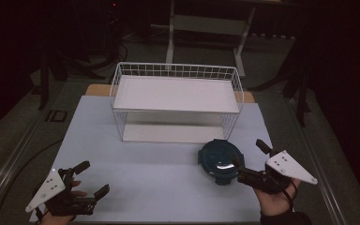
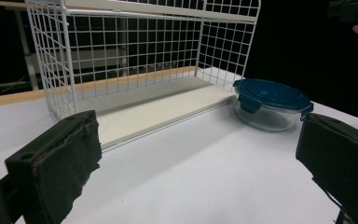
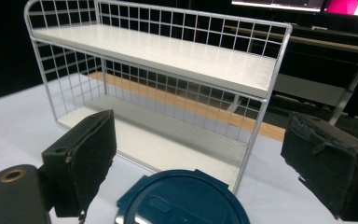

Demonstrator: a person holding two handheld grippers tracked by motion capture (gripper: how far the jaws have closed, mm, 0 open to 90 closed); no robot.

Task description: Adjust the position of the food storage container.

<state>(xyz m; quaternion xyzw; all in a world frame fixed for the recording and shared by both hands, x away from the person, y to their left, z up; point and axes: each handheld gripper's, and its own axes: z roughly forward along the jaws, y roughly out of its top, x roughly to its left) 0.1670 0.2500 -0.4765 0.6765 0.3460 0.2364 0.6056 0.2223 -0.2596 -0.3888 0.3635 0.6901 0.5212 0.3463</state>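
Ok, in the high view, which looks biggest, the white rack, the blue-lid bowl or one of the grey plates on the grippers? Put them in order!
1. White wire rack, by far the largest.
2. Blue-lidded bowl.
3. Grey three-cornered plate on the right gripper, close to the bowl in length but narrower; it sits nearer the camera, so that gap is unsure.

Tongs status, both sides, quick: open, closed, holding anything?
Left tongs: open, holding nothing, over bare table.
Right tongs: open, holding nothing, just short of the blue-lidded container.
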